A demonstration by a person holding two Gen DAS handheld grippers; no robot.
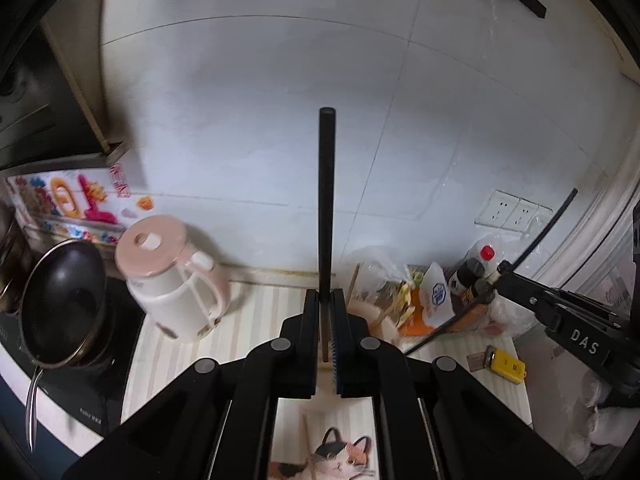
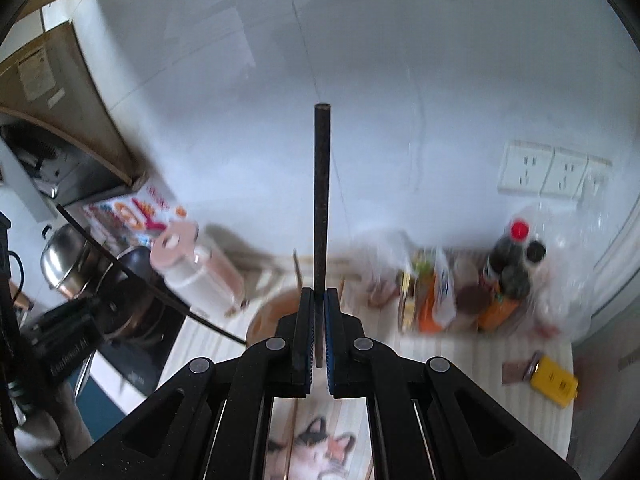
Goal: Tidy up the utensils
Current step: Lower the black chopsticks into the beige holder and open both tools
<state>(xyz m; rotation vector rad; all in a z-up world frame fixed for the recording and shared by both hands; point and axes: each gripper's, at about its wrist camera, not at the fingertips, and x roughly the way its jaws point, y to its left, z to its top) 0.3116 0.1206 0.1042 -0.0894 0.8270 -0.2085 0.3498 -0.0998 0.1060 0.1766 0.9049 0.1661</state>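
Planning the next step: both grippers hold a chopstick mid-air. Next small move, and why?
Probably bring the two together. The left gripper is shut on a black chopstick and the right gripper on another black chopstick, both above the striped counter; no holder is visible.

I count two grippers, left gripper [image 1: 326, 300] and right gripper [image 2: 319, 300], and two black chopsticks, one [image 1: 327, 200] in the first and one [image 2: 322, 200] in the second. On the tabletop [image 1: 256, 312] I count one pink-lidded kettle [image 1: 172, 280], one black pan [image 1: 60, 304], one yellow box [image 1: 508, 366] and two dark bottles [image 2: 508, 264]. On the wall, three socket plates [image 2: 556, 176].
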